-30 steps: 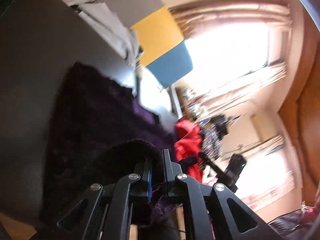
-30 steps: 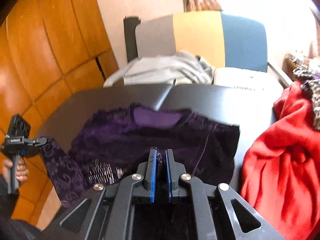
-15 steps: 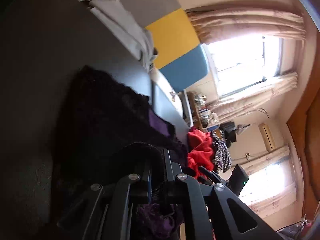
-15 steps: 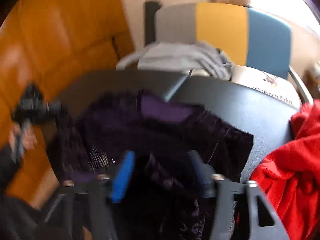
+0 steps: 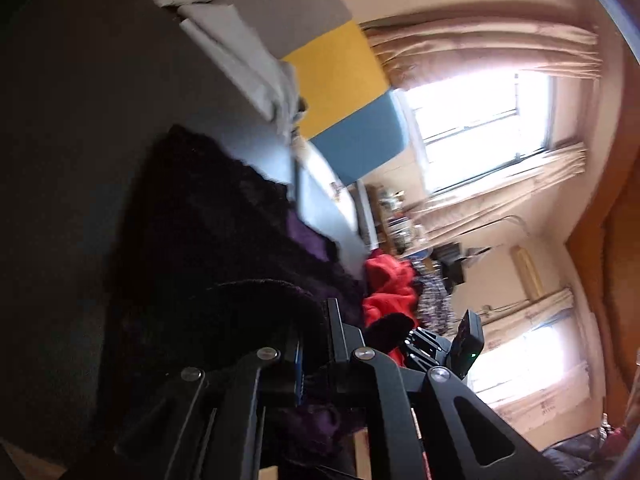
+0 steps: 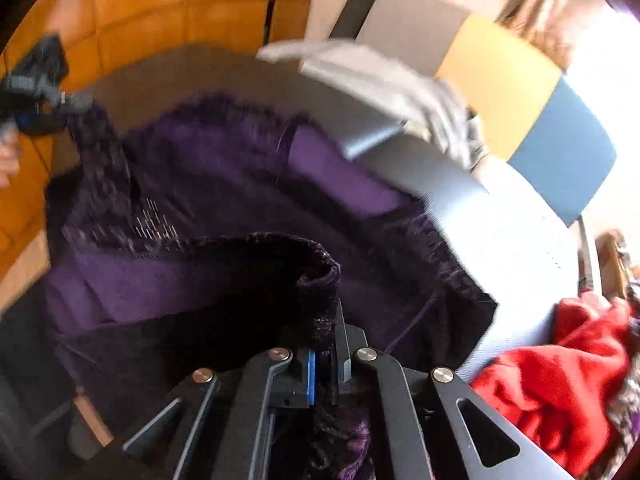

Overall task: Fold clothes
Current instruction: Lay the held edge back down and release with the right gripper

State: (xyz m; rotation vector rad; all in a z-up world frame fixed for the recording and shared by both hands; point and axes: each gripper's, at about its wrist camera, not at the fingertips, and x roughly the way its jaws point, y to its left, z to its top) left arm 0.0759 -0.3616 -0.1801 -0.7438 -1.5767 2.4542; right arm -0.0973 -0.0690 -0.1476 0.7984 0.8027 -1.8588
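Note:
A dark purple velvety garment lies spread on a dark grey table. My right gripper is shut on a folded edge of the garment, lifted over the rest of the cloth. My left gripper is shut on another edge of the same garment; it also shows in the right wrist view at the far left, pulling a corner up. The right gripper shows in the left wrist view beyond the cloth.
A red garment lies bunched at the table's right end, also in the left wrist view. A grey garment lies on a grey, yellow and blue chair behind the table. Orange wood panelling stands at the left.
My right gripper has lifted the garment's near edge and carried it forward over the cloth. The left gripper has risen with its corner. The view has swung and tilted.

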